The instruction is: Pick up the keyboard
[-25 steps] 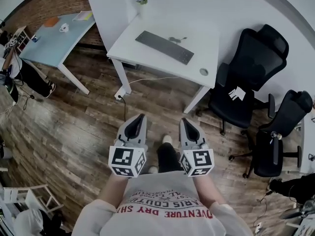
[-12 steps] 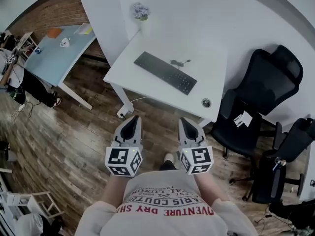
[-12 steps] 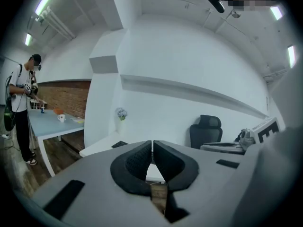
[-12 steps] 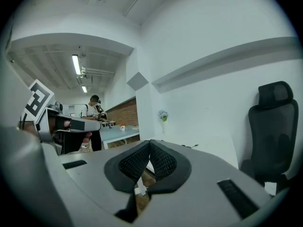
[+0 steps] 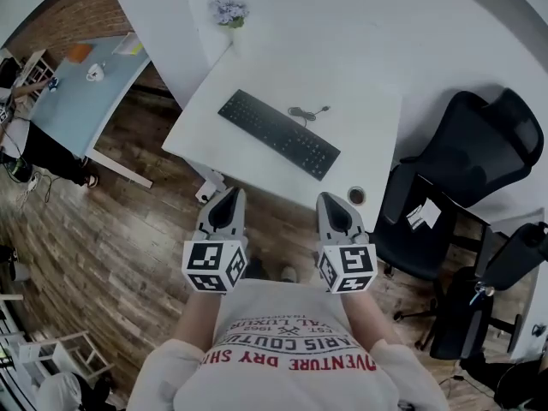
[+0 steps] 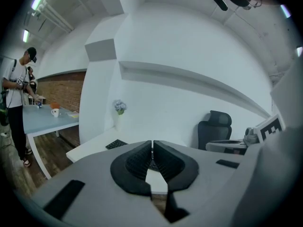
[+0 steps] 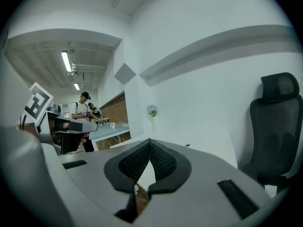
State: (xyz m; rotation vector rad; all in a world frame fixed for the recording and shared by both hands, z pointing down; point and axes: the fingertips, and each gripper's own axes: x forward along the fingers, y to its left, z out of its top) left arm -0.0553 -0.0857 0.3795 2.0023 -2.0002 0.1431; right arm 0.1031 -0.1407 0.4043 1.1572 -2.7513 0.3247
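Observation:
A black keyboard (image 5: 278,133) lies slanted on the white desk (image 5: 368,139), its thin cable (image 5: 306,110) curling behind it. Part of the keyboard (image 6: 115,144) shows past the left jaws in the left gripper view. My left gripper (image 5: 226,200) and right gripper (image 5: 330,206) are held side by side over the wooden floor, just short of the desk's near edge and pointing toward it. Both are shut with nothing between their jaws. In the right gripper view the right gripper (image 7: 149,144) points at the desk top (image 7: 208,143).
A small vase of flowers (image 5: 228,11) stands at the desk's far corner and a round dark object (image 5: 356,196) near its front right corner. Black office chairs (image 5: 462,165) stand to the right. A pale blue table (image 5: 81,88) with a cup is at the left, where a person (image 6: 16,110) stands.
The desk and keyboard have come closer and lower in the head view as I walked toward them. Both grippers stayed shut and side by side.

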